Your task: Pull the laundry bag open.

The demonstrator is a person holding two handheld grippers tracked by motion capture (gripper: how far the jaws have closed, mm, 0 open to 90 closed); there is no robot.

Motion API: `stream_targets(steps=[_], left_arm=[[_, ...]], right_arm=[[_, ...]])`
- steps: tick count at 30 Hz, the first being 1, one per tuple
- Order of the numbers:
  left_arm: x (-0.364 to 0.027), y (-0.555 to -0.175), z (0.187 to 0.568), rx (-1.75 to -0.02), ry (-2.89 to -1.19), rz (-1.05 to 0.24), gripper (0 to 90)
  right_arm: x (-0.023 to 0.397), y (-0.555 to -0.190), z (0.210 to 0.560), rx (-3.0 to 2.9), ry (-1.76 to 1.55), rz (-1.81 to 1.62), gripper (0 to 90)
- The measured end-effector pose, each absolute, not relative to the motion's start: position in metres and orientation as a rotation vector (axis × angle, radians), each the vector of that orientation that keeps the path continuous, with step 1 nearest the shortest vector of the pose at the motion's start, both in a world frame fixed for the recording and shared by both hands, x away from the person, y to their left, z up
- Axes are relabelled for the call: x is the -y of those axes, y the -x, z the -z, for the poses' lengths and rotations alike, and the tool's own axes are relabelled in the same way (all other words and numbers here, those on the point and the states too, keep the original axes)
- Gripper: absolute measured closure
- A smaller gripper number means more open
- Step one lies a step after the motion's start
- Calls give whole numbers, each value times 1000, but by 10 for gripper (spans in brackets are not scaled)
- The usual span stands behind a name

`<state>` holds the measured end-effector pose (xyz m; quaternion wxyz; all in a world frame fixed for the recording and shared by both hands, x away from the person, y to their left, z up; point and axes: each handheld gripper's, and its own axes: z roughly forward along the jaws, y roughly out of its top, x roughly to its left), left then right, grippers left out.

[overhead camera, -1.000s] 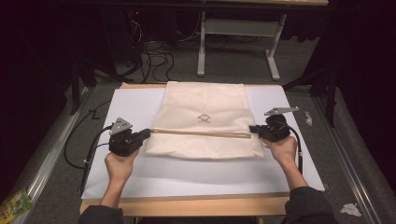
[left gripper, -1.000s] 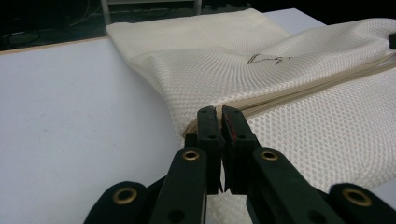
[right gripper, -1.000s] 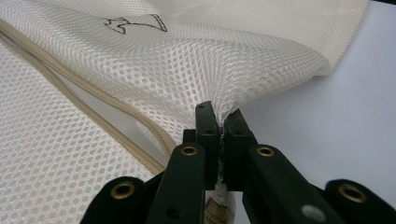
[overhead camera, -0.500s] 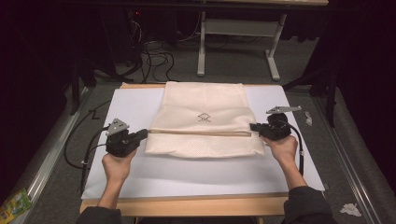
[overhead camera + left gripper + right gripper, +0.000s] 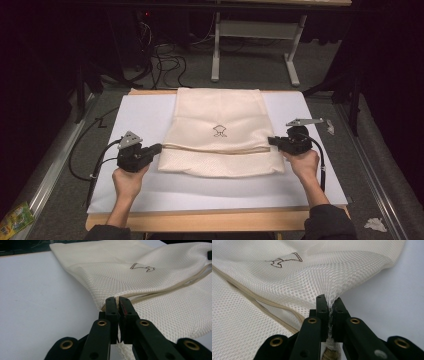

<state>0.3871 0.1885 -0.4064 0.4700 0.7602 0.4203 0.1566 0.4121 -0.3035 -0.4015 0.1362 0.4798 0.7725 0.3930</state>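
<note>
High view places the cream mesh laundry bag with a small dark outline emblem (image 5: 219,131) at the centre of the frame, lying flat on the white sheet covering the wooden table (image 5: 145,112), its near portion folded along a tan drawstring seam. The left gripper (image 5: 156,148) sits at the bag's left edge, the right gripper (image 5: 272,141) at its right edge — both at the fold line. In the left gripper view the jaws are closed tight on the mesh edge beside the cord; in the right gripper view the jaws pinch a thin bunch of mesh. Risk, as a judgement: each hold catches very little fabric, so an uneven pull could slip one corner free, skew the fold, or snag the open weave.
</note>
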Motion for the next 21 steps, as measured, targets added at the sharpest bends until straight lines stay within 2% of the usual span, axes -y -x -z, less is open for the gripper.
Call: stream_targets(steps=[21], left_arm=[[-186, -383, 417, -1035, -1901, -347, 868]], right_arm=[[310, -406, 420, -2251, -1420, -1133, 865]])
